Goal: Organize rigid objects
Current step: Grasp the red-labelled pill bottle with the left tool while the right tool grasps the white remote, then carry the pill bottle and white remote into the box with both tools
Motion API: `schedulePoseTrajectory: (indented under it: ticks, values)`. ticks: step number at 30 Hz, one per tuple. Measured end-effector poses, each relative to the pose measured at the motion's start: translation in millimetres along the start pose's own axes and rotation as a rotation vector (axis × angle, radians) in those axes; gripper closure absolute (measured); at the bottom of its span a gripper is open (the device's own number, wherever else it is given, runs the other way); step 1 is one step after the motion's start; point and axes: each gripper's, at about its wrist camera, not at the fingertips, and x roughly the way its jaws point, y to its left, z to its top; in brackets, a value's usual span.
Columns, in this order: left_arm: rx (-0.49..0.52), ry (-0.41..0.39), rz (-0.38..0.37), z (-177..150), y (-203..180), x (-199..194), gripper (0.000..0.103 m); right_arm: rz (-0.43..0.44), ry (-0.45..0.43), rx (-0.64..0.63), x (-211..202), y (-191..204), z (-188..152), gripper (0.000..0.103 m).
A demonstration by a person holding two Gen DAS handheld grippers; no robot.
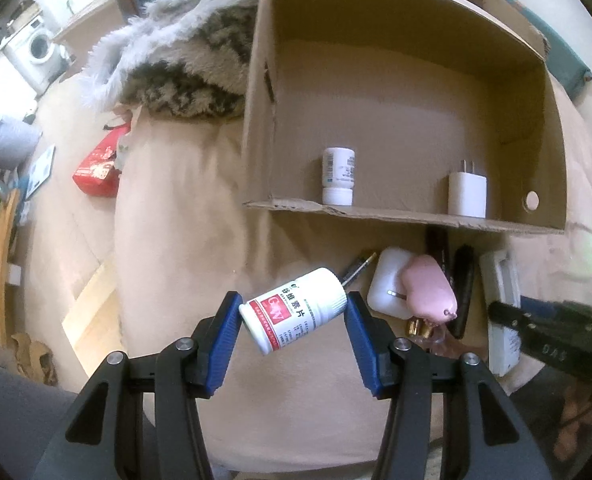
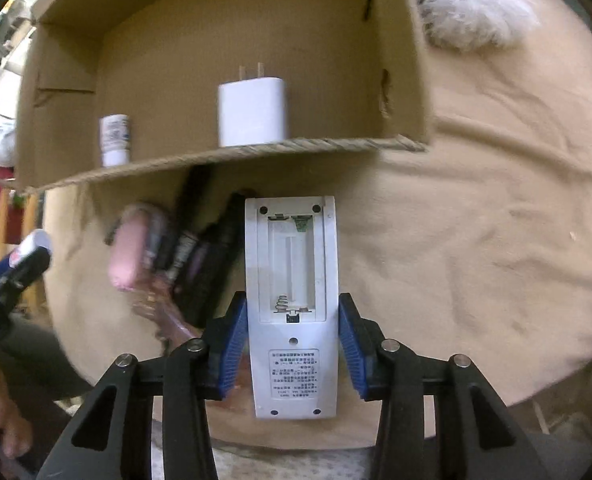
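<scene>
My left gripper [image 1: 294,314] is shut on a white pill bottle [image 1: 296,314] with a red label, held tilted above the beige blanket in front of the cardboard box [image 1: 415,216]. Inside the box stand a small white bottle [image 1: 337,176] and a white charger plug [image 1: 467,194]. My right gripper [image 2: 294,334] straddles a white remote [image 2: 292,300] lying back-up with its battery bay open; the blue pads stand just off its sides. The box [image 2: 256,152], charger [image 2: 252,111] and small bottle [image 2: 114,140] also show in the right wrist view.
In front of the box lie a white case [image 1: 387,282], a pink oval object [image 1: 427,290], dark pens [image 1: 465,288] and a thin pen [image 1: 357,266]. A furry cushion [image 1: 184,72] lies left of the box. A red packet [image 1: 98,168] is on the floor.
</scene>
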Motion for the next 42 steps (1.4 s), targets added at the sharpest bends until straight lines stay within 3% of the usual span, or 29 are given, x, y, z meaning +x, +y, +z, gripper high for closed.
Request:
schedulePoseTrajectory:
  ticks: [4, 10, 19, 22, 28, 35, 39, 42]
  values:
    - [0.011, 0.006, 0.028, 1.5, -2.1, 3.6, 0.054, -0.021, 0.037, -0.003, 16.5, 1.6, 4.8, 0.057]
    - [-0.005, 0.023, 0.029, -1.0, 2.6, 6.5, 0.054, -0.076, 0.006, -0.057, 19.3, 19.1, 3.7, 0.057]
    - [-0.010, 0.006, 0.050, -3.1, 3.4, 1.7, 0.054, -0.001, -0.027, 0.002, -11.0, 8.0, -5.5, 0.057]
    - [-0.017, -0.036, 0.044, -1.9, 5.0, -10.9, 0.054, 0.048, -0.056, 0.019, -26.1, 0.1, -16.8, 0.057]
    - [-0.041, -0.162, 0.040, 10.1, 4.9, -50.7, 0.054, 0.060, -0.205, 0.003, -66.6, 5.2, -42.4, 0.057]
    - [-0.035, -0.340, 0.007, 29.0, 2.5, -101.0, 0.054, 0.094, -0.448, -0.059, -121.0, 16.4, -48.1, 0.057]
    - [-0.019, -0.359, -0.037, 44.0, -0.8, -108.8, 0.054, 0.112, -0.559, -0.078, -147.6, 26.8, -37.3, 0.057]
    - [-0.008, -0.370, -0.021, 54.7, -5.4, -109.3, 0.054, 0.126, -0.606, -0.092, -156.9, 31.5, -18.5, 0.057]
